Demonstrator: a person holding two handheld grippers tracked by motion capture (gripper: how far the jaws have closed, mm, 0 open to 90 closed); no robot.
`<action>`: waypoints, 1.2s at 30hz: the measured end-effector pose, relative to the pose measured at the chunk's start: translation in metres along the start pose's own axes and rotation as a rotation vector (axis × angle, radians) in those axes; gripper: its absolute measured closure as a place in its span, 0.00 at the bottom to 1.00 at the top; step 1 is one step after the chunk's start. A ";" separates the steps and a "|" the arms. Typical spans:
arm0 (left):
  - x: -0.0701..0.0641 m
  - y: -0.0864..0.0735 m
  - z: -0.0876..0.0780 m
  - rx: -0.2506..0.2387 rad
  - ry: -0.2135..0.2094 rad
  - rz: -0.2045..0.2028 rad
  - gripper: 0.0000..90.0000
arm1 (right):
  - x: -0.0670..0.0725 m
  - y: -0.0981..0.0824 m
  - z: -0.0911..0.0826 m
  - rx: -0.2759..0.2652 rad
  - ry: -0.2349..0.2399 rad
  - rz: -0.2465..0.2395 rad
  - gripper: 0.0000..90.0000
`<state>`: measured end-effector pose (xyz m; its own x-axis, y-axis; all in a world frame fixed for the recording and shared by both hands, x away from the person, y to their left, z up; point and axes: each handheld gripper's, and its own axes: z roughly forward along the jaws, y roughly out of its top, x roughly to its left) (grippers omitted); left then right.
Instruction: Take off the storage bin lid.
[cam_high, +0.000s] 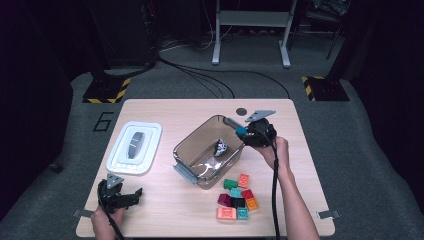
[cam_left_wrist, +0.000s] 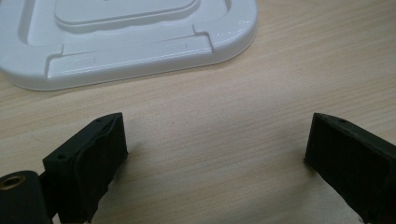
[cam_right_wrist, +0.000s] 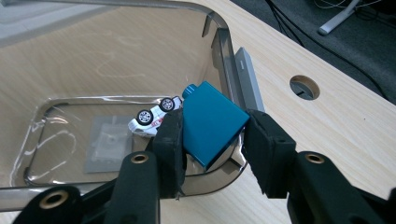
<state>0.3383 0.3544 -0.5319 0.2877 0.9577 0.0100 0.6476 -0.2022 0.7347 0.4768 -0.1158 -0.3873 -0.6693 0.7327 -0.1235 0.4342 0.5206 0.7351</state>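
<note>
My right gripper (cam_right_wrist: 214, 120) is shut on a blue brick (cam_right_wrist: 212, 123), which sits tilted between the pads above the near corner of a clear smoky bin (cam_right_wrist: 219, 42). A white toy car (cam_right_wrist: 152, 121) lies on its side on the bin's floor. From above, the right gripper (cam_high: 241, 131) hovers over the bin's (cam_high: 186, 150) far right corner with the blue brick (cam_high: 242, 132) at its tip. My left gripper (cam_left_wrist: 217, 126) rests open on the bare wood, nothing between its jaws, just below the white lid (cam_left_wrist: 130, 51). In the high view the left gripper (cam_high: 134, 194) is at the front left.
The white lid (cam_high: 134, 147) lies flat at the left. Several coloured bricks (cam_high: 236, 199) are clustered in front of the bin, right of centre. A round cable hole (cam_high: 241, 111) sits near the table's far edge.
</note>
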 end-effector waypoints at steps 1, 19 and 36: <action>0.000 0.000 0.000 0.000 0.000 0.000 0.06 | 0.000 -0.001 0.001 0.001 -0.001 -0.012 0.63; 0.000 0.000 -0.001 0.007 -0.002 0.002 0.06 | -0.005 -0.009 -0.015 -0.033 0.013 0.075 0.39; 0.000 0.000 -0.001 0.008 -0.002 0.003 0.06 | 0.000 -0.054 -0.034 -0.036 0.033 0.159 0.17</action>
<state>0.3382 0.3548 -0.5313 0.2909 0.9567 0.0103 0.6524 -0.2062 0.7293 0.4326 -0.1588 -0.4048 -0.6134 0.7896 0.0181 0.5151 0.3826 0.7670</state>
